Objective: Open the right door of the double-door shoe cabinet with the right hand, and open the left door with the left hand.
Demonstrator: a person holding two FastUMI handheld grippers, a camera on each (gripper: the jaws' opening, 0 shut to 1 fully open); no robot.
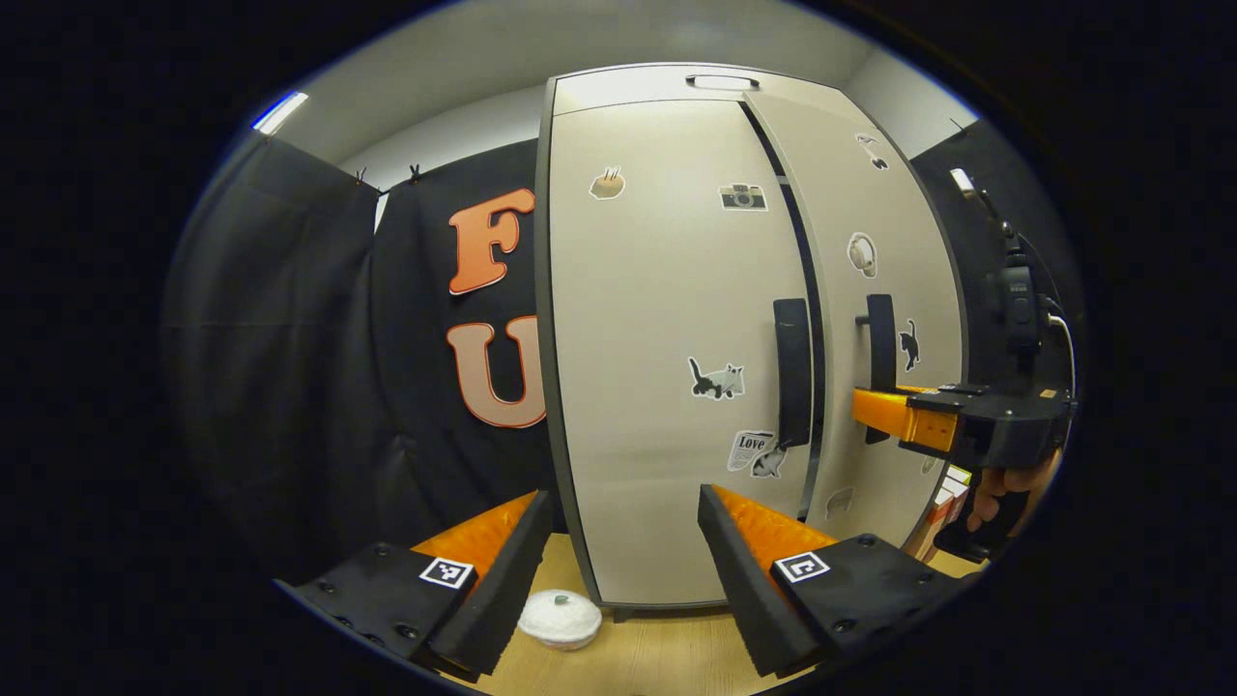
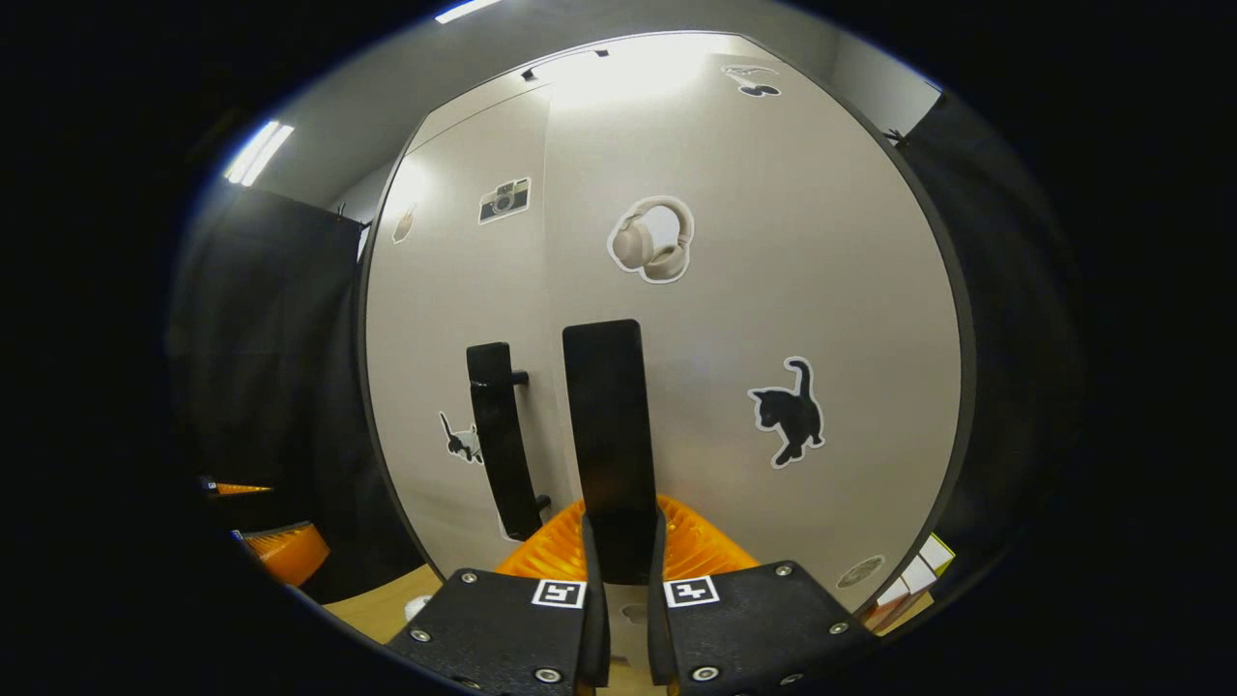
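Matte, ridged padding lines the right gripper (image 2: 618,570), and in the right gripper view its two fingers are pressed onto the lower end of the flat black bar handle of the right door (image 2: 607,435), pinching it from both sides. That tall beige double-door shoe cabinet (image 1: 657,367) is the landmark for everything else. Its right door (image 2: 773,290) already stands slightly ajar, a dark slit showing along the middle seam in the left gripper view. To pull well from here, I judge the grip should stay square on the bar and the hand should follow the door's arc about its outer hinge, not tug straight back, or the smooth bar may slip from the pads.

Just left of that bar, across the seam, is the matching black bar handle of the left door (image 1: 791,372), standing off its panel on short posts. The left gripper (image 1: 623,570) hovers in front of the cabinet's lower left door (image 1: 657,435), fingers spread wide and holding nothing, apart from that handle.

Both doors are smooth, satin panels dotted with cut-out stickers of cats, a camera and headphones. On the pale wood-grain floor (image 1: 657,657) at the cabinet's foot lies a small white knitted round pad (image 1: 560,619). To the cabinet's right side sit small stacked boxes (image 1: 952,493).
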